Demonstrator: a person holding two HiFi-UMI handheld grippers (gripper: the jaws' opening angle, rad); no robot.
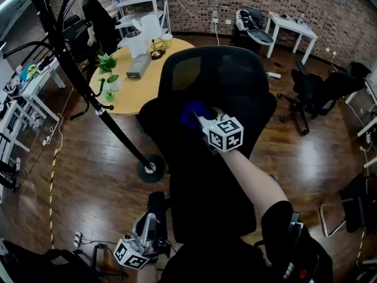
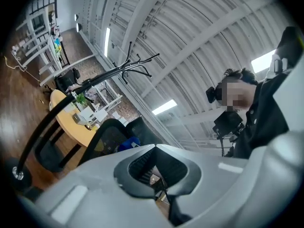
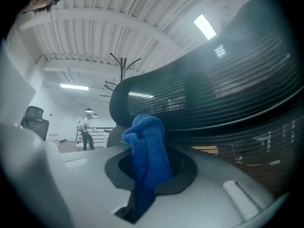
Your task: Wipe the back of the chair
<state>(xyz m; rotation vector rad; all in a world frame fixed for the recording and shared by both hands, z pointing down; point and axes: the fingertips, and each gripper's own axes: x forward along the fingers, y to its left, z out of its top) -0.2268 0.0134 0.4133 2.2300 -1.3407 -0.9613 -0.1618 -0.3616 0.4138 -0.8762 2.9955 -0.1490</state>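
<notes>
left hand-held gripper [image 1: 148, 227]: one, lowest in the head view, lower left of the frame, beside the lower part of the chair. its own view shows the jaws closed tip to tip with nothing between them; idle.

right hand-held gripper [image 1: 200, 119]: one, centre of the frame, at the end of an outstretched forearm. jaws clamped on the cloth, which bunches out past the tips.

cloth [image 1: 191, 113]: one, blue, fluffy. appears pressed against the chair back, a little left of its middle.

chair [image 1: 219, 78]: one, black, mesh-backed office type, filling the centre of the frame with its rear face toward the camera. its back curves across the upper right of the right gripper view.

step in hand, as judged: a wiping stroke on the middle of the back. the upper rim and lower panel look yet to be covered, though nothing shows what is already clean.

next move calls for: steady pressure and a sweep across or down the mesh without the cloth slipping from the jaws. the chair likely swivels or rolls, so the free left gripper may need to brace it.

also counted:
- round yellow counter [image 1: 144, 93], one, upper left behind the chair, carrying one small potted plant [image 1: 106, 63] and a few pale items
- black coat stand [image 1: 151, 168], one, slanting across the left
- person [image 1: 97, 22], one, far upper left
- other chairs [image 1: 312, 90], at least two, right side
</notes>
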